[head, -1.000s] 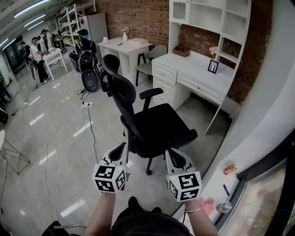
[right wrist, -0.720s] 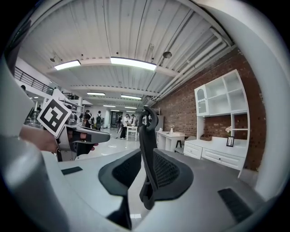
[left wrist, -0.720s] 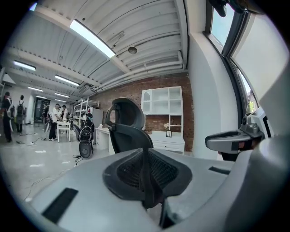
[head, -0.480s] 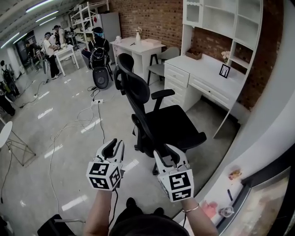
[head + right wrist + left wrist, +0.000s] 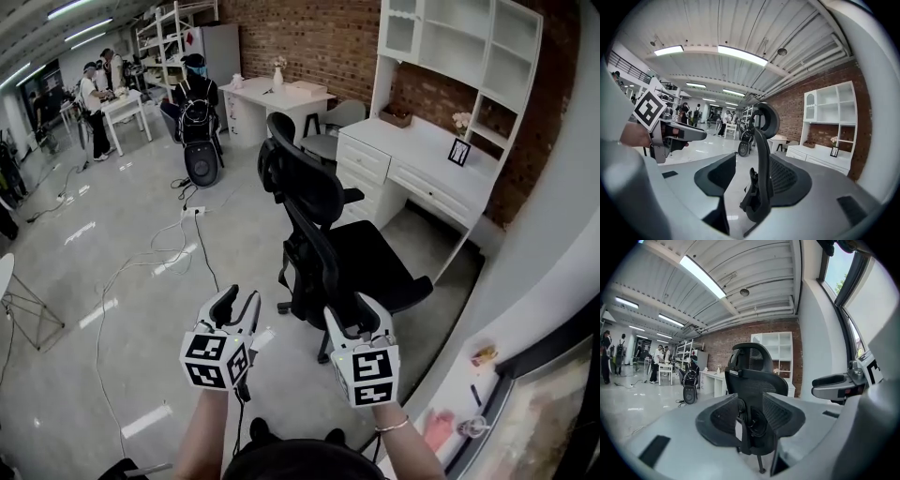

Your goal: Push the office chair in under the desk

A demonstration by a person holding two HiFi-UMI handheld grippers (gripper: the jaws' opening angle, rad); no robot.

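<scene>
Two grippers are held low in the foreground, the left gripper (image 5: 242, 300) and the right gripper (image 5: 352, 315) side by side and a little apart. Both pairs of jaws are opening, the right pair standing wider than the left, and nothing is gripped by either. In each gripper view the black office chair (image 5: 328, 234) is seen beyond the gap between the jaws, with no pad pressed on it.

The chair is placed just ahead of the grippers on the glossy floor (image 5: 112, 281), with its tall backrest and headrest turned towards the person and its seat pointing towards the white desk (image 5: 422, 155). It is not yet tucked in (bare floor is seen between seat and desk front).

The desk is set against a brick wall (image 5: 319, 37) under white shelving (image 5: 469, 47), and a small picture frame (image 5: 458, 151) is stood on it. Cables (image 5: 178, 244) are trailed over the floor to the left.
</scene>
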